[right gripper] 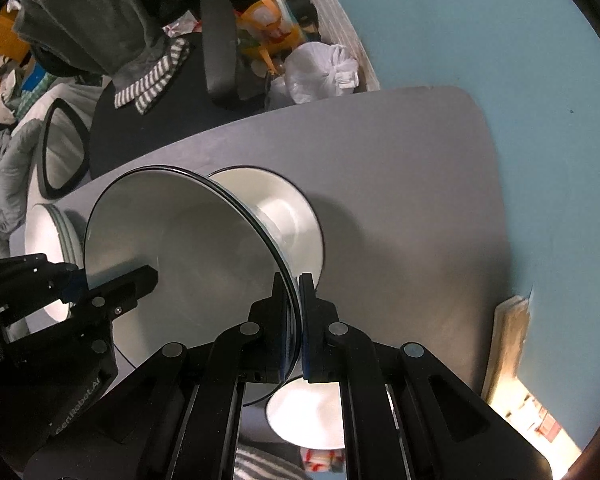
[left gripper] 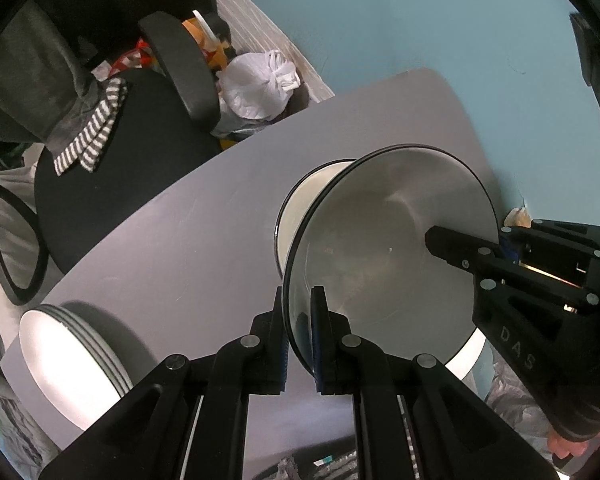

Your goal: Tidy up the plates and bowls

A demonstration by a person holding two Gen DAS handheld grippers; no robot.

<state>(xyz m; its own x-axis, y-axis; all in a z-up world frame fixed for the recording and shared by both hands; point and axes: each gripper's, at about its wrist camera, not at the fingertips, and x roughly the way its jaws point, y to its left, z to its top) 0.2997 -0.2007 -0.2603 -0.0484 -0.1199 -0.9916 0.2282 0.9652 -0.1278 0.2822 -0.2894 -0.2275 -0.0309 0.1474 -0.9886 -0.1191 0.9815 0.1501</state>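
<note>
A white bowl with a dark rim (left gripper: 384, 240) is held tilted above the grey table (left gripper: 180, 248). My left gripper (left gripper: 300, 320) is shut on its near rim. My right gripper (left gripper: 440, 240) grips the opposite rim. In the right wrist view the right gripper (right gripper: 294, 308) is shut on the bowl (right gripper: 188, 240) and the left gripper (right gripper: 140, 280) holds its far side. Another white bowl (left gripper: 300, 208) sits on the table behind it, also in the right wrist view (right gripper: 284, 216). A stack of white plates (left gripper: 72, 344) sits at the table's left end, also in the right wrist view (right gripper: 48, 240).
A white dish (right gripper: 308, 412) lies under the held bowl near the table's front edge. A black office chair (left gripper: 100, 184) with striped cloth stands beyond the table. A white plastic bag (left gripper: 260, 80) and clutter lie on the floor by the blue wall (left gripper: 420, 20).
</note>
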